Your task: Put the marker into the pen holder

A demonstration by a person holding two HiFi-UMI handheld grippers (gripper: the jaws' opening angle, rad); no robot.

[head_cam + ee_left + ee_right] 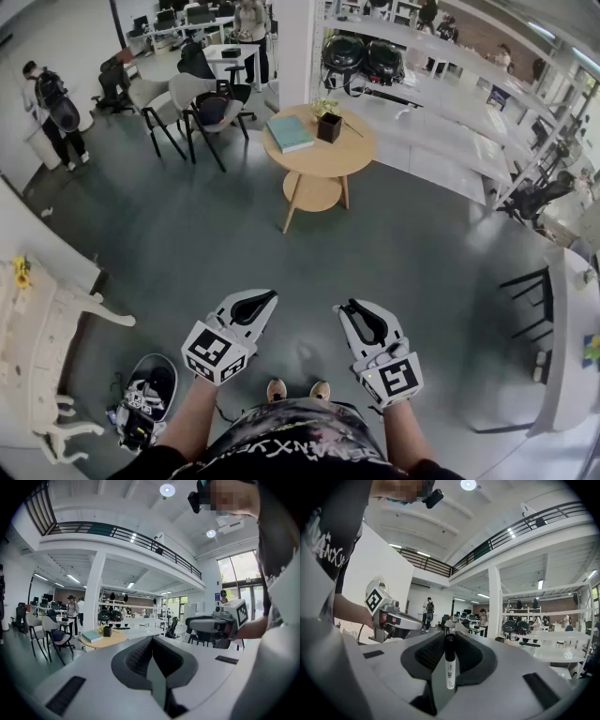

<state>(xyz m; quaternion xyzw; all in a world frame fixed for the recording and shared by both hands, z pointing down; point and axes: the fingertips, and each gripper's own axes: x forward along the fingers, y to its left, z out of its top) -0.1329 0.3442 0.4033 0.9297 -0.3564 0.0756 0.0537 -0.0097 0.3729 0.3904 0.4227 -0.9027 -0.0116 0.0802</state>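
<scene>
Across grey floor (187,244), a round wooden table (345,152) bears the black square pen holder (329,127). The right gripper (450,640) should carry its clamped white black-capped marker (449,667) upright. The left gripper (152,644) is closed and empty.

Marker (449,660): label print too small to be read; not made out in the head view. Pen holder (329,127), near the round table's (352,150) far edge: contents too small to be told.
</scene>
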